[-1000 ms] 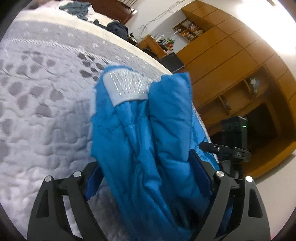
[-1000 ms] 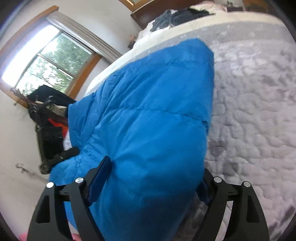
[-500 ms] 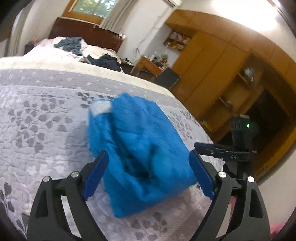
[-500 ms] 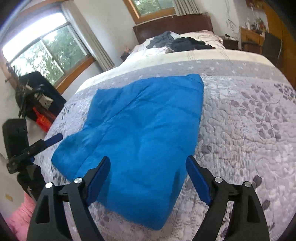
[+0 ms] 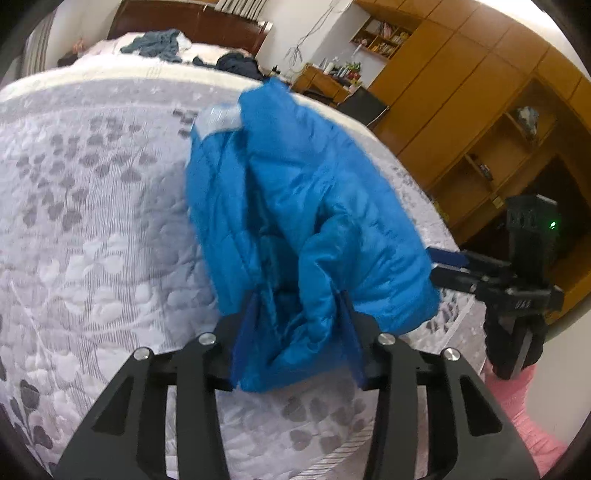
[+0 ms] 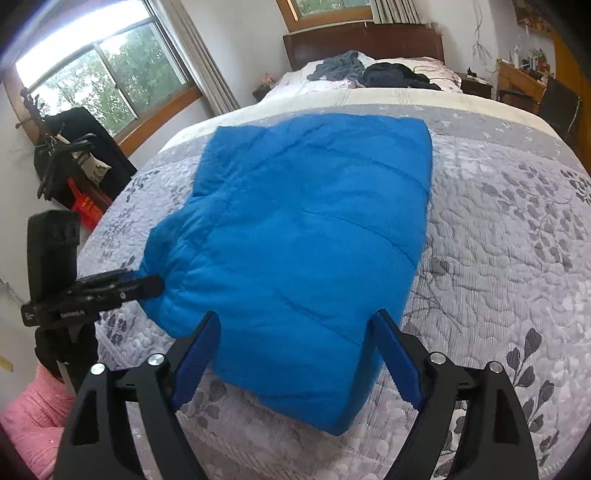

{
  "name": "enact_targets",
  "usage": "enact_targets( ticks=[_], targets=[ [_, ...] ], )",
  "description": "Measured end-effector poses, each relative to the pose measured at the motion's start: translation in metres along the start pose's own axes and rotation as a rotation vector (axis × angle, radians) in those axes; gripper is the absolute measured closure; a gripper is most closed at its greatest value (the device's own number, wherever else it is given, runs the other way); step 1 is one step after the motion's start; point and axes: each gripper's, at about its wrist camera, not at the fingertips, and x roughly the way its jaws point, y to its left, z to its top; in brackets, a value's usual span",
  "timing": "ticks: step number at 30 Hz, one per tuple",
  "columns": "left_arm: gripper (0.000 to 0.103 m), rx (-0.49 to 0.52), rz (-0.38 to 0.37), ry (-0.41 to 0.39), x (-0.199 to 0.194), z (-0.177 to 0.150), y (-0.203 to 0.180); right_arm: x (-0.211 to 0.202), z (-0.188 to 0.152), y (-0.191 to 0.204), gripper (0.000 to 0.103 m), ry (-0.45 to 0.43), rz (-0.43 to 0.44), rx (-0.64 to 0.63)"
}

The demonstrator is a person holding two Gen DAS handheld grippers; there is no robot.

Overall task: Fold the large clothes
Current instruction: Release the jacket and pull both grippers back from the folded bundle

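Left wrist view: the left hand-held gripper [image 5: 299, 325] has its two blue-padded fingers [image 5: 245, 332] drawn in close, pinching a bunched fold of the bright blue quilted puffer jacket [image 5: 295, 192]. The padded cloth bulges up between the pads and spills forward over the grey leaf-patterned quilted bedspread [image 5: 92, 229], with a pale grey patch [image 5: 219, 118] showing at the jacket's far end. Over by the right edge of the bed, the right hand-held gripper [image 5: 448, 264] pokes in sideways, its tips at the jacket's side; from here I cannot tell whether they touch it. A pink knitted sleeve [image 5: 517, 398] shows beneath it. Dark clothes [image 5: 159, 44] lie heaped near the brown wooden headboard [image 5: 192, 22], and the wooden wardrobe [image 5: 480, 110] fills the right of the room.

Right wrist view: the right hand-held gripper [image 6: 295, 354] is spread wide, blue pads well apart, gripping nothing; the jacket's near corner lies between the fingers. The jacket [image 6: 303, 236] lies folded into a broad slab on the bedspread [image 6: 498, 258], around the middle of the bed's foot half, its far edge just short of the cream band. On the left edge, the left hand-held gripper [image 6: 147, 284] is clamped onto the jacket's bunched corner, lifting it slightly. The window [image 6: 99, 81] glows beyond.
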Motion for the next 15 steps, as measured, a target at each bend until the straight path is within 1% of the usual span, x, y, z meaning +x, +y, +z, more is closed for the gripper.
enact_targets(
  ticks=[3, 5, 7, 8, 10, 12, 13, 15],
  targets=[
    [0.060, -0.022, -0.007, 0.017, 0.004, -0.006, 0.005, 0.002, -0.002, -0.001, 0.018, 0.001, -0.001, 0.007],
    [0.055, -0.024, -0.007, 0.004, 0.000, -0.007, 0.004, -0.001, -0.004, -0.001, 0.018, -0.004, 0.000, 0.012],
    [0.052, -0.019, 0.008, -0.012, -0.006, -0.008, 0.000, -0.004, -0.005, -0.001, 0.018, -0.011, 0.009, 0.016],
    [0.046, -0.020, 0.014, -0.020, -0.007, -0.008, 0.000, -0.007, -0.006, -0.001, 0.017, -0.018, 0.008, 0.018],
    [0.041, -0.023, 0.034, -0.040, -0.014, -0.011, -0.005, -0.013, -0.009, 0.000, 0.015, -0.040, -0.007, 0.017],
    [0.037, -0.024, 0.053, -0.056, -0.021, -0.013, -0.009, -0.021, -0.013, 0.004, 0.009, -0.068, -0.042, 0.003],
    [0.033, -0.025, 0.064, -0.060, -0.024, -0.014, -0.011, -0.025, -0.015, 0.006, 0.007, -0.079, -0.058, -0.006],
    [0.030, -0.022, 0.092, -0.071, -0.030, -0.016, -0.016, -0.031, -0.018, 0.011, 0.004, -0.097, -0.089, -0.020]
  ],
)
